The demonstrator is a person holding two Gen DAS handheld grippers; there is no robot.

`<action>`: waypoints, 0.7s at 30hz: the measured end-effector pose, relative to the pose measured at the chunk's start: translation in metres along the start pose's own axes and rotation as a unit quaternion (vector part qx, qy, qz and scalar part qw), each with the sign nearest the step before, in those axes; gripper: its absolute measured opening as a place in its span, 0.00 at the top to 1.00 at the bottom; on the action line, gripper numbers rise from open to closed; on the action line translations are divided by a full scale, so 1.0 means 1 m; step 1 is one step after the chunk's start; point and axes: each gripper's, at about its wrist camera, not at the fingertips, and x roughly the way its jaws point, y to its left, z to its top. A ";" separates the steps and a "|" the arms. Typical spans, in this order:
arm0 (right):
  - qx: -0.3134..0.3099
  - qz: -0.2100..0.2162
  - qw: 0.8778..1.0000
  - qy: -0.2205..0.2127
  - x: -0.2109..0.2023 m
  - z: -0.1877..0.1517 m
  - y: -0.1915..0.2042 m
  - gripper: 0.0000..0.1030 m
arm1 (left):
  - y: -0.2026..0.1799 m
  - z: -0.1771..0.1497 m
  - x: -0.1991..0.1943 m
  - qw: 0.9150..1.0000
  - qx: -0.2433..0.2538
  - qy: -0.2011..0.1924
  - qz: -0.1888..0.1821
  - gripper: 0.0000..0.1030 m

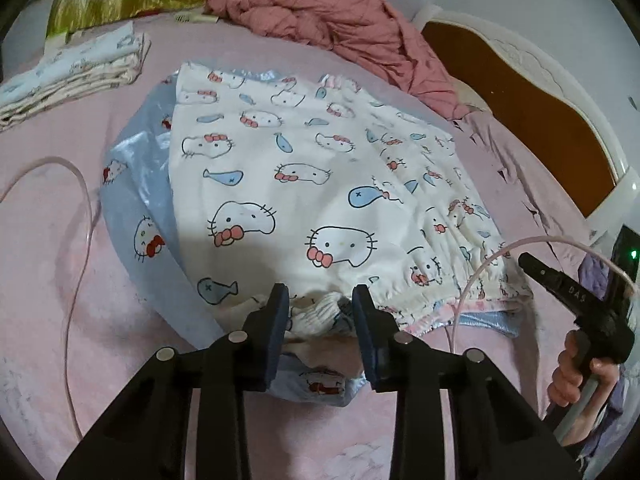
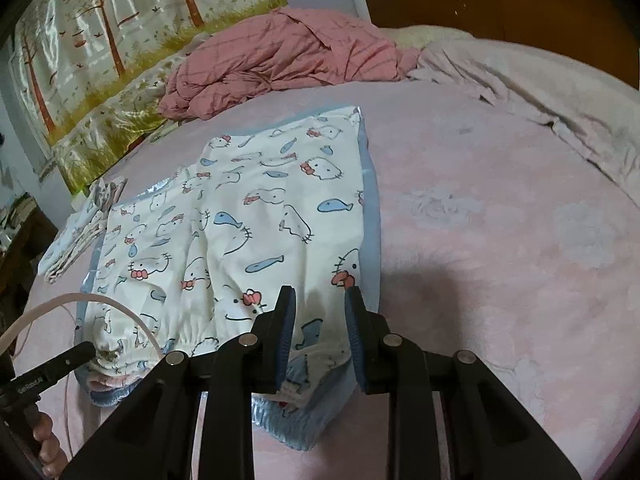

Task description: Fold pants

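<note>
The white cat-print pants [image 1: 304,184] lie spread flat on a pale blue satin garment [image 1: 132,184] in the middle of the pink bed [image 1: 48,280], their gathered waistband [image 1: 460,276] along the near edge, right under my two tools. My left gripper [image 1: 320,300] points down at one end of that waistband; a bunched piece of the elastic hem sits between its blue pads [image 1: 280,320], and the jaws stand at a narrow gap, but I cannot tell whether the pads actually press the cloth. My right gripper [image 2: 320,304] hangs over the other end of the waistband, near the pants' side edge where the blue satin shows beside them; its jaws are also narrowly apart, with the white fabric and a blue fish print lying between and beneath the pads, apparently not pinched. A thin pale cable [image 2: 80,304] arcs across the waistband between the tools. A stack of folded clothes [image 1: 76,76] rests toward the bed's far left corner, and a crumpled pink quilt [image 2: 280,60] lies along the far edge by the headboard [image 2: 500,4].
</note>
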 end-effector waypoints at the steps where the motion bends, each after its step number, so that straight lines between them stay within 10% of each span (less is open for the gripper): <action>1: -0.002 0.000 1.000 0.000 -0.002 0.000 0.002 0.75 | 0.000 -0.001 0.000 1.000 0.000 0.004 0.003 0.70; 21: 0.086 0.065 0.993 0.054 0.005 -0.016 -0.021 0.75 | 0.030 -0.002 -0.013 0.992 -0.116 -0.008 -0.053 0.49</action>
